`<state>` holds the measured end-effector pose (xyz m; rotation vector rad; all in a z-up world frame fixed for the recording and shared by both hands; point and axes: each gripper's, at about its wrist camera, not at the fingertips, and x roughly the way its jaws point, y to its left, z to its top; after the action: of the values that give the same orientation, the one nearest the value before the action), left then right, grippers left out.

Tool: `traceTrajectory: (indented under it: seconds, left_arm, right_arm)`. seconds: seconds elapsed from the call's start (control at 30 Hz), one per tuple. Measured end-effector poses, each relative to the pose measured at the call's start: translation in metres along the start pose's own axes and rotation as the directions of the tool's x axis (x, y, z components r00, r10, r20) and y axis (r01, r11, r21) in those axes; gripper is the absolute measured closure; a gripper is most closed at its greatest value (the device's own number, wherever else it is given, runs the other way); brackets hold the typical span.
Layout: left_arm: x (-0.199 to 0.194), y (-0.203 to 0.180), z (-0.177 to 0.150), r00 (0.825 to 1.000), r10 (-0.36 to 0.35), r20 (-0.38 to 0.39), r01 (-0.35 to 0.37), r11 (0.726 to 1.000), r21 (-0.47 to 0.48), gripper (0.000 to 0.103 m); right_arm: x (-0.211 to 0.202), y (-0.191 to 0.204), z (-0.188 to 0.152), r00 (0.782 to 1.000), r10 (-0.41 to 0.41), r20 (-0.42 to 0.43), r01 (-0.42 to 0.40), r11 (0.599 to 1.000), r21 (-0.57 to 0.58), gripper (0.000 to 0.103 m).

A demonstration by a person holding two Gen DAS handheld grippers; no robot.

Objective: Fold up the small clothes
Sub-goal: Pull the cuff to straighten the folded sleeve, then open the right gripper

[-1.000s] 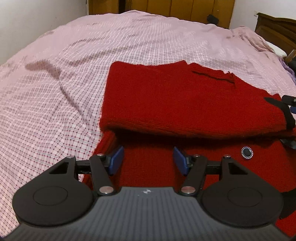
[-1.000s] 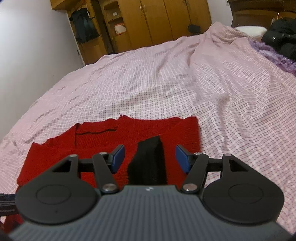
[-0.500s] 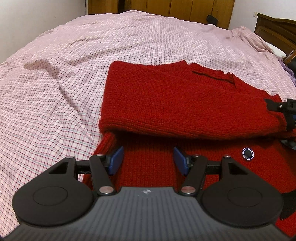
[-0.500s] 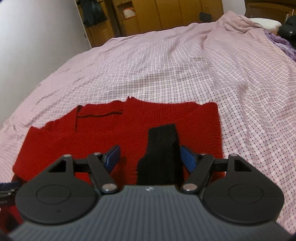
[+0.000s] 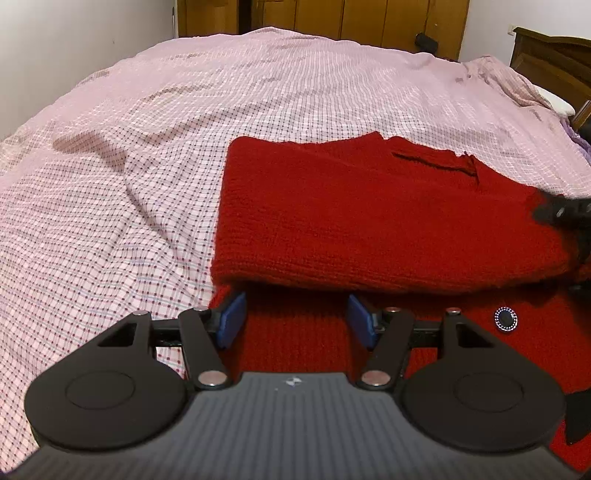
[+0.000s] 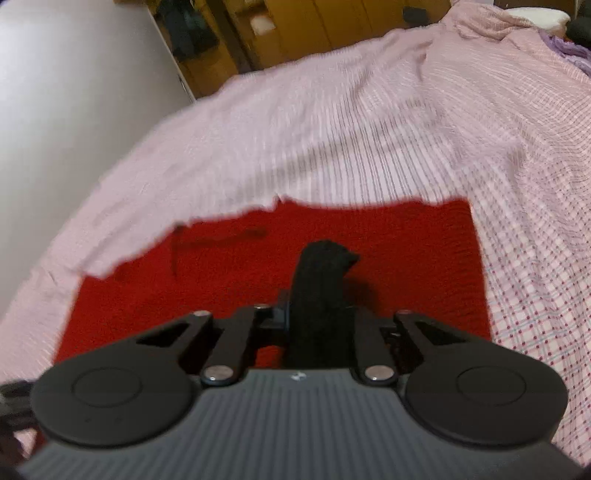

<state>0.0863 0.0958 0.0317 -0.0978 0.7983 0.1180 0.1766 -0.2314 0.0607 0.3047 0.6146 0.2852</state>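
Two grippers over one red sweater (image 5: 369, 221), folded on the checked bedsheet (image 5: 147, 147). Left gripper (image 5: 295, 319) gapes, empty, above the lower layer beside a round button (image 5: 505, 319). Right gripper (image 6: 317, 317), blurred, pinches what looks like a black cuff (image 6: 321, 273). Wooden wardrobe (image 5: 351, 14) beyond.

Pink checked bedspread (image 5: 258, 122), white wall (image 5: 74, 48), wooden wardrobes (image 5: 369, 18), dark wooden headboard (image 5: 554, 55) at right.
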Motion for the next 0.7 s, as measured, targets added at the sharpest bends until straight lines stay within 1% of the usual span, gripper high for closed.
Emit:
traceTrajectory:
  seconds: [0.07,0.13,0.17,0.23,0.33,0.37,0.47,0.57,0.63,0.7]
  left_arm:
    - [0.002,0.001,0.0,1.0,-0.001,-0.002,0.001,1.0,-0.005,0.035]
    - [0.005,0.002,0.0,1.0,-0.012,-0.006,0.012,1.0,-0.011,0.035]
    - [0.006,0.001,0.0,1.0,-0.018,-0.007,0.018,1.0,-0.011,0.035]
    - [0.008,-0.002,0.0,1.0,-0.012,-0.007,0.012,1.0,0.003,0.035]
    - [0.01,-0.006,-0.002,1.0,0.001,-0.01,0.0,1.0,0.022,0.035]
    - [0.009,-0.006,-0.002,1.0,-0.001,-0.01,0.001,1.0,0.026,0.035]
    - [0.003,-0.008,-0.003,1.0,-0.021,-0.015,0.022,0.998,0.052,0.035]
    - [-0.009,-0.009,-0.004,1.0,-0.027,-0.014,0.028,0.997,0.069,0.035]
    - [-0.022,-0.01,-0.004,0.999,-0.047,0.009,0.047,0.996,0.071,0.035]
    - [-0.033,-0.012,-0.001,0.997,-0.058,0.045,0.054,0.995,0.085,0.035]
  right_arm:
    - [-0.016,0.008,0.009,0.994,-0.034,0.102,0.039,0.998,-0.045,0.088]
    - [-0.019,0.009,0.017,0.983,-0.092,0.156,0.103,0.993,-0.063,0.088]
    - [-0.013,0.008,0.019,0.982,-0.114,0.15,0.124,0.991,-0.058,0.088]
    - [0.003,0.002,0.017,0.986,-0.138,0.098,0.144,0.988,-0.059,0.088]
    - [0.036,-0.005,-0.001,0.979,-0.205,0.006,0.205,0.973,-0.103,0.087]
    - [0.043,-0.009,-0.008,0.976,-0.215,-0.014,0.213,0.972,-0.1,0.087]
    - [0.042,-0.014,-0.017,0.978,-0.208,0.015,0.209,0.975,-0.075,0.086]
    - [0.032,-0.014,-0.009,0.979,-0.205,0.004,0.205,0.977,-0.056,0.078]
    - [0.02,-0.014,-0.003,0.977,-0.212,0.019,0.212,0.976,-0.04,0.072]
    - [0.002,-0.011,0.0,0.975,-0.216,0.046,0.217,0.976,-0.03,0.072]
